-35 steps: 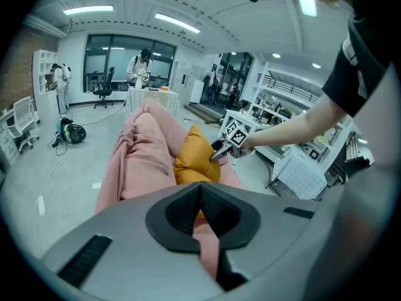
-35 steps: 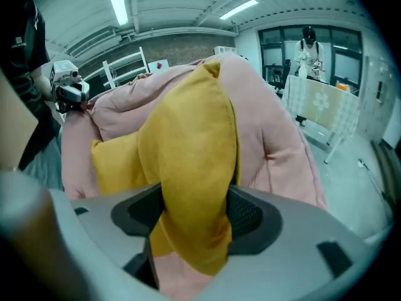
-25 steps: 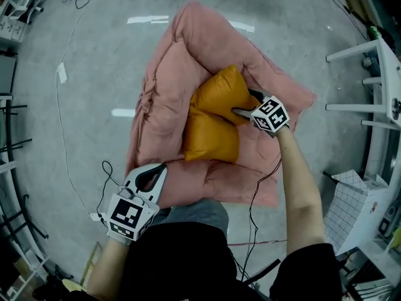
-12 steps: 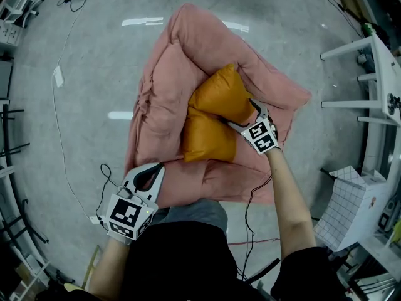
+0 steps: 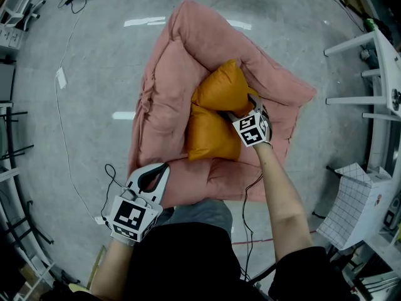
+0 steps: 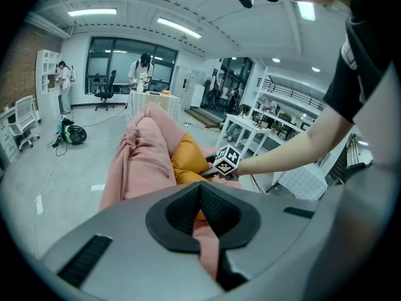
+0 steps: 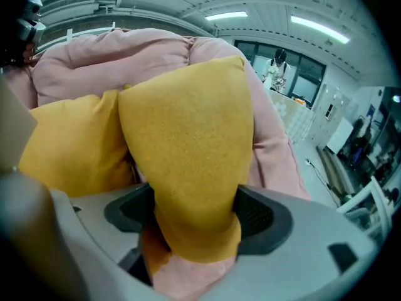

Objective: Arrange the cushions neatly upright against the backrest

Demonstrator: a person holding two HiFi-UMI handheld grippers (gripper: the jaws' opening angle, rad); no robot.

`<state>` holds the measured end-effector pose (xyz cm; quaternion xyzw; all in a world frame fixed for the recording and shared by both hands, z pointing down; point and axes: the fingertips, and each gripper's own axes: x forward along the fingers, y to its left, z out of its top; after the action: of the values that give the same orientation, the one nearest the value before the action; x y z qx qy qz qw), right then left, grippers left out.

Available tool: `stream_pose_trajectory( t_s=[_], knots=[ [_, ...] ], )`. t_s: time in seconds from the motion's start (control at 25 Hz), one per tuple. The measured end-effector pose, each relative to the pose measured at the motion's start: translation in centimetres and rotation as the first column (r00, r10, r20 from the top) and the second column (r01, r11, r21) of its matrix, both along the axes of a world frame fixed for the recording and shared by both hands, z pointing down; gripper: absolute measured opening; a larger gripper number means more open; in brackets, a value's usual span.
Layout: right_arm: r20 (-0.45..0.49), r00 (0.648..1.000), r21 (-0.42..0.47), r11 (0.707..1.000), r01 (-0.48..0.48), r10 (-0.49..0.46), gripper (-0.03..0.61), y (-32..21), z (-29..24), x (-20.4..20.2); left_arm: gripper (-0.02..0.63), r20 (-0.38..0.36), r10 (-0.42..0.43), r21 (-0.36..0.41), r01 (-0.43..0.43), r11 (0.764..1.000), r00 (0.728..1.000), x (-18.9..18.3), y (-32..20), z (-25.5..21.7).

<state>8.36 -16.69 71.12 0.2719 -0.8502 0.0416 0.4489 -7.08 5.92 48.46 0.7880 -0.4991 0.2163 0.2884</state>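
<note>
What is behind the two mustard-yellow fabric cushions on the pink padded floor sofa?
The pink sofa's puffy backrest rises behind the farther mustard cushion and nearer mustard cushion; its lower part and the seat under them are covered.

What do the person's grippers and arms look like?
Both the left gripper and right gripper are light grey with dark pads, each bearing a white cube of black square markers. Thin black cables trail from both. The top is black and short-sleeved. The right jaws have just been closing, orange cushion between them.
</note>
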Motion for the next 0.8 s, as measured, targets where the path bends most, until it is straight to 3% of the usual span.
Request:
stream_pose_trajectory(
  t_s=[0.28,0.56,0.8],
  knots=[
    [0.061,0.992,-0.072,0.991,0.115,-0.111,0.348,0.4,-2.5,0.1,0.012,-0.006,0.006,-0.004,-0.006,1.000,1.000,-0.1,-0.1,0.0],
    [0.211,0.940,-0.150,0.942,0.301,-0.267,0.342,1.2,-3.6,0.5,0.012,-0.004,0.005,-0.014,-0.005,1.000,1.000,0.2,0.0,0.2],
    [0.169,0.927,-0.189,0.912,0.364,-0.335,0.345,-0.1,-1.8,-1.4,0.012,0.000,0.004,-0.008,-0.004,1.000,1.000,0.1,-0.2,0.1]
  ],
)
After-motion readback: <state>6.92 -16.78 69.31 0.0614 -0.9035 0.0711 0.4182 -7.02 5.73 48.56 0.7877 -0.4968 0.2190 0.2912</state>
